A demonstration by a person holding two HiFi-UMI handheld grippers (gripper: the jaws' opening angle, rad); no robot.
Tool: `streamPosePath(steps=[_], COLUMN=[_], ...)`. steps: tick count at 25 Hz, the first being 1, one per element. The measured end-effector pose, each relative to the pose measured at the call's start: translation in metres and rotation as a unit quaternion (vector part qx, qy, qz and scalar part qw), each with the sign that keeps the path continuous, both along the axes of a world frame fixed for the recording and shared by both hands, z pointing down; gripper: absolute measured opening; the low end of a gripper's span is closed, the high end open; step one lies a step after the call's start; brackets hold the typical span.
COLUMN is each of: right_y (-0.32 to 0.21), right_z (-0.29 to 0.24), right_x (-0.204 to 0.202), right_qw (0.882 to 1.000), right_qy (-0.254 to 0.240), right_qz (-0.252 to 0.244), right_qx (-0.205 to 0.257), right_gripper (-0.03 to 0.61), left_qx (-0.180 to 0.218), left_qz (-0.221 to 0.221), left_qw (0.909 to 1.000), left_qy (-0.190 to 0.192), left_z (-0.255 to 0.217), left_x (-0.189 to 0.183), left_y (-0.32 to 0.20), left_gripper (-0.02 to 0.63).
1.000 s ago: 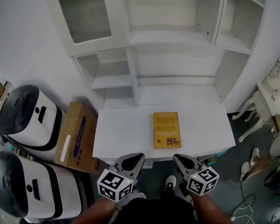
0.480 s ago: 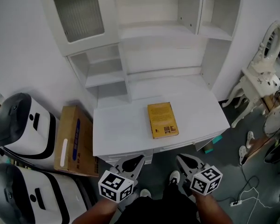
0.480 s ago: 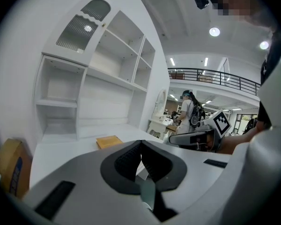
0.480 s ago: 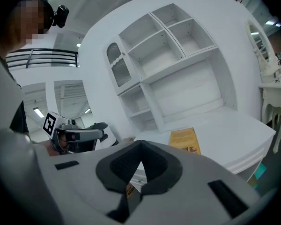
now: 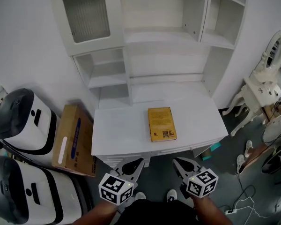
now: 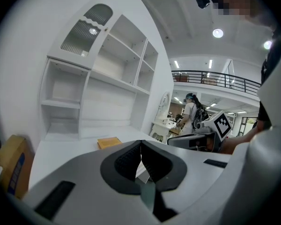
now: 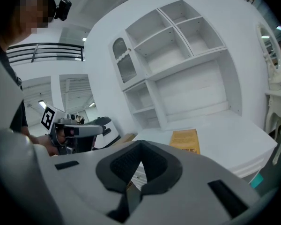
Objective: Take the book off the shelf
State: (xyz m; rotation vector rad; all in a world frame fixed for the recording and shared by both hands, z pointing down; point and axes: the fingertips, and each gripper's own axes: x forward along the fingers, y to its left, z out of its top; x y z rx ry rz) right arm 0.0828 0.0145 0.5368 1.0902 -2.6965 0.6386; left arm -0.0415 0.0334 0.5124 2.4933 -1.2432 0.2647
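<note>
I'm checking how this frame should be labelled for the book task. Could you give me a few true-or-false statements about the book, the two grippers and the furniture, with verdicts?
1. The yellow book lies flat on the white desk top. True.
2. The left gripper is clamped on the book. False: its jaws are together with nothing between them, and it is held short of the desk's front edge.
3. The right gripper has its jaws shut and holds nothing. True.
4. A second book stands on the shelves above the desk. False: no book shows on any shelf in view.
5. A cardboard box stands to the left of the desk. True.
</note>
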Motion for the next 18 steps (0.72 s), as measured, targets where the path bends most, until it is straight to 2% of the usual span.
streamPosePath(steps=[12,18], right_y=[-0.008,-0.009], right_z=[-0.002,0.0], right_x=[0.024,0.03], right_qw=[1.0,0.999], right_qy=[0.002,-0.006], right_qz=[-0.027,-0.035], right_qx=[0.01,0.012], right_gripper=[0.028,0.028], left_qx=[0.004,-0.003], left_qz=[-0.034,-0.027], left_qw=[0.9994,0.9995], left_qy=[0.0,-0.016], left_z=[-0.002,0.005], left_x=[0.024,0.04], left_y=[0.0,0.001], left_gripper=[0.011,0.011])
